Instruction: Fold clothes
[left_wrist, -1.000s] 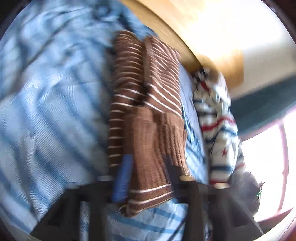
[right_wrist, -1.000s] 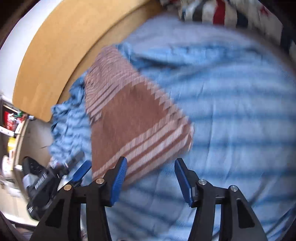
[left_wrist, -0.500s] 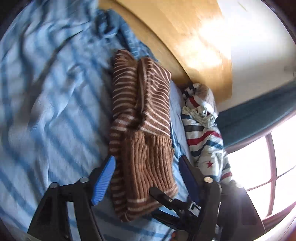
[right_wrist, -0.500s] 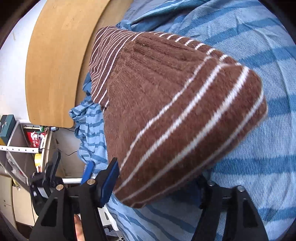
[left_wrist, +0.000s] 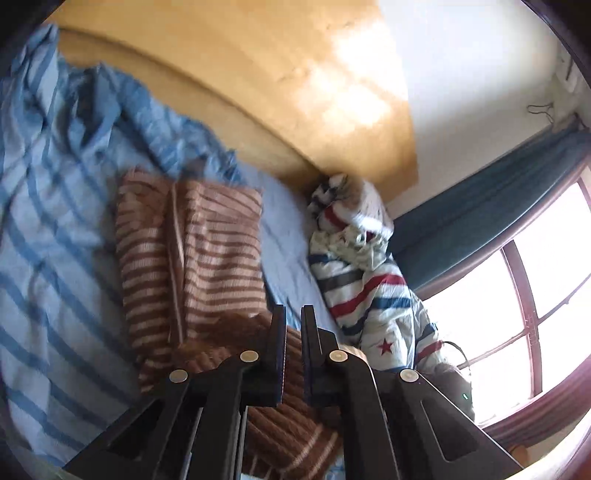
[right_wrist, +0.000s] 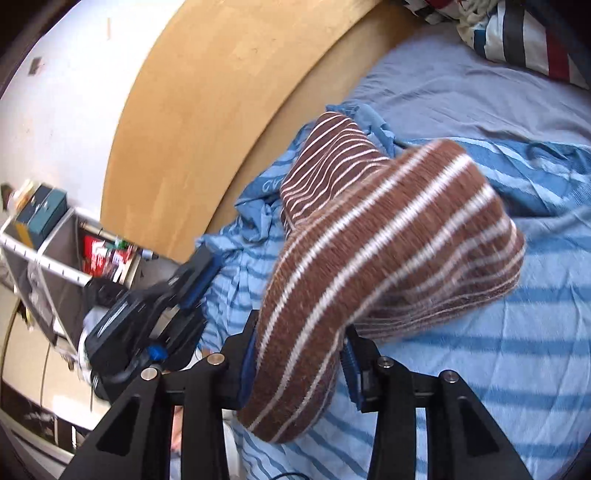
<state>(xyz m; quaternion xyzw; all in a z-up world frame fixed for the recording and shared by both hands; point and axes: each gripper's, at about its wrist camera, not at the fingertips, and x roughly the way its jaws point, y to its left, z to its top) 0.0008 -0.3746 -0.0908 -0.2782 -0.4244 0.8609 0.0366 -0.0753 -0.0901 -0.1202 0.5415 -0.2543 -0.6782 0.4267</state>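
The brown sweater with thin white stripes (left_wrist: 192, 266) lies on the bed, on a blue striped sheet (left_wrist: 55, 258), already doubled lengthwise into a long strip with its far end near the wooden headboard (left_wrist: 295, 81). Its near end is lifted: the right gripper (right_wrist: 295, 354) has its fingers clamped on a thick bunch of the ribbed hem, which arches up and over in the right wrist view. The left gripper (left_wrist: 292, 321) has its fingers nearly together with only a narrow gap; whether any knit is pinched between them, I cannot tell.

The knit looks chunky, soft and limp, probably moderately heavy for cloth. It sags wherever it is unsupported and should grip well rather than slide. A hold on the two corners of the hem would likely keep the edge straight; a bunched centre grasp lets the sides droop. A white quilt with red and blue stripes (left_wrist: 362, 288) lies crumpled beside it, by the window.
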